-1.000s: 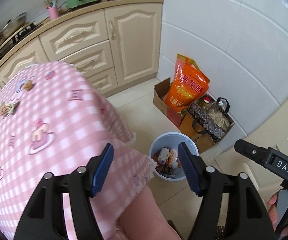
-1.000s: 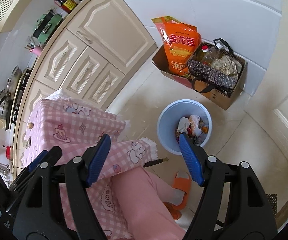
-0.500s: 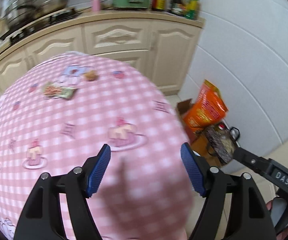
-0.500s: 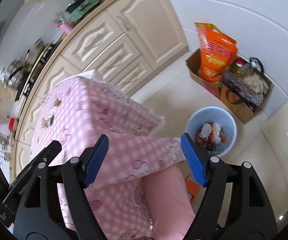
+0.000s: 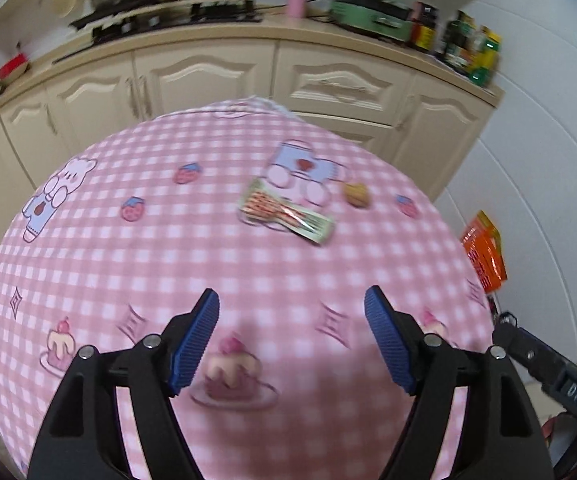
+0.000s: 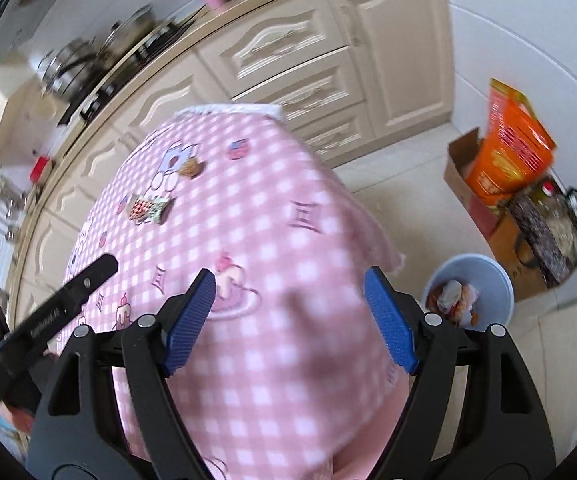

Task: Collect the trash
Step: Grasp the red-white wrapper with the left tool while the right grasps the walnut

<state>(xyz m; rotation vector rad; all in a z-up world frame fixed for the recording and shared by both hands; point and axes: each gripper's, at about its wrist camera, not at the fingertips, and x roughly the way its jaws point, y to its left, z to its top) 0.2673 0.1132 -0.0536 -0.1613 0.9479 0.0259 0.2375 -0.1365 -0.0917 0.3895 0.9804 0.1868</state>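
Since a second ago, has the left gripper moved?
Yes. The left gripper swung away from the blue bin on the floor and now hangs over the pink tablecloth, jaws opening and empty.

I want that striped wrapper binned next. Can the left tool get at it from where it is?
Probably yes. The wrapper lies flat on the pink tablecloth, ahead of the left tool, whose jaws are opening and empty; only bare cloth lies between.

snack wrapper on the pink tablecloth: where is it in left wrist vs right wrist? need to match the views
Left wrist: the snack wrapper lies right of centre in the upper half, on the tablecloth, just left of and below a small brown scrap.
Right wrist: the wrapper lies left of centre, mid-height, below and left of that scrap.
Shared landmark: the orange bag at the right edge of both.
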